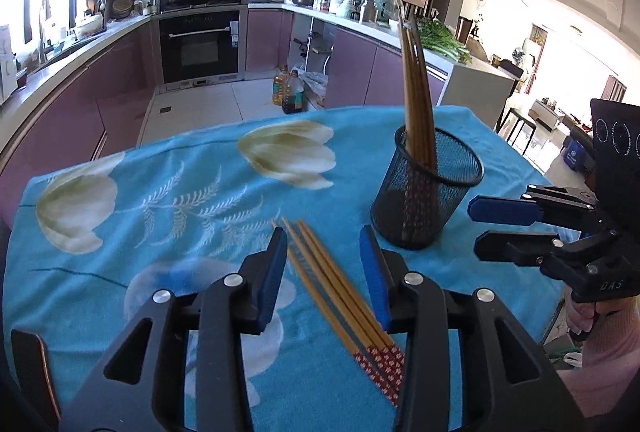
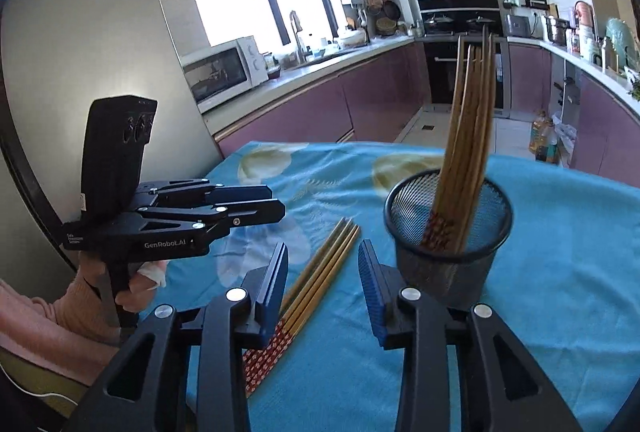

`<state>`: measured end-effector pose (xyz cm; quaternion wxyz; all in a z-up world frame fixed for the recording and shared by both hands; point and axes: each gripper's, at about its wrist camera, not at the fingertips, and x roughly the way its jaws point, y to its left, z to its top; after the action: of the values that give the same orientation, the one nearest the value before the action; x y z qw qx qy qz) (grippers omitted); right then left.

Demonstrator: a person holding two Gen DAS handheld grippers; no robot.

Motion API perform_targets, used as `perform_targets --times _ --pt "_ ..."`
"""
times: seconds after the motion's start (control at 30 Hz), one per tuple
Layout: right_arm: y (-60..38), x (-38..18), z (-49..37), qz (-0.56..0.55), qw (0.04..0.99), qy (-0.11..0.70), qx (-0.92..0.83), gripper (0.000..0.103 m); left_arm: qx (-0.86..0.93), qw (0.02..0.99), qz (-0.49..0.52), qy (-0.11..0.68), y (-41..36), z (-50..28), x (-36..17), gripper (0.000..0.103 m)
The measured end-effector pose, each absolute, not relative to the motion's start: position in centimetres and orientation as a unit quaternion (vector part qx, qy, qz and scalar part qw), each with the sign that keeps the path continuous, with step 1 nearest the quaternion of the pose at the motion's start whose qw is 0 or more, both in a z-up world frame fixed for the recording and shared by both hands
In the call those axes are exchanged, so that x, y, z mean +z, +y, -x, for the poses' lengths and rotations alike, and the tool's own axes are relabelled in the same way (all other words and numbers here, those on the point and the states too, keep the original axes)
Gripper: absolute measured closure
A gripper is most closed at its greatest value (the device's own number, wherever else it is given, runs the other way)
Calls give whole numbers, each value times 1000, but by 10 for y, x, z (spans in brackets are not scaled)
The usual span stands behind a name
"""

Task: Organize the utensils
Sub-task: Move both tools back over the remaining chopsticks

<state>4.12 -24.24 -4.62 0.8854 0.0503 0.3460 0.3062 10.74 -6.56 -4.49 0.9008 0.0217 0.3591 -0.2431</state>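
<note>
Several wooden chopsticks (image 1: 344, 292) with red patterned ends lie side by side on the blue floral cloth; they also show in the right wrist view (image 2: 316, 284). A black mesh cup (image 1: 424, 191) stands upright to their right and holds several more chopsticks (image 1: 416, 87); the cup also shows in the right wrist view (image 2: 448, 232). My left gripper (image 1: 324, 252) is open and hovers over the loose chopsticks. My right gripper (image 2: 324, 264) is open and empty, just above them beside the cup. It shows in the left wrist view (image 1: 476, 228) too.
The table cloth (image 1: 160, 191) ends at a far edge, with kitchen floor and purple cabinets (image 1: 120, 83) behind. Oil bottles (image 1: 288, 91) stand on the floor. A grey wall and a microwave (image 2: 224, 67) are on the left in the right wrist view.
</note>
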Motion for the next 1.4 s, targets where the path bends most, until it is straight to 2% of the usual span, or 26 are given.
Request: perform_targets --times 0.2,0.43,1.27,1.4 --pt "-217 -84 -46 -53 864 401 301 69 -224 889 -18 398 -57 -104 -77 65" --pt "-204 -102 -49 -32 862 421 279 69 -225 877 5 426 -54 -103 -100 66" --pt "-193 -106 -50 9 867 433 246 69 -230 862 -27 451 -73 -118 -117 68" --pt "-195 -106 -51 7 867 434 243 69 -230 861 -33 452 -74 -118 -118 72"
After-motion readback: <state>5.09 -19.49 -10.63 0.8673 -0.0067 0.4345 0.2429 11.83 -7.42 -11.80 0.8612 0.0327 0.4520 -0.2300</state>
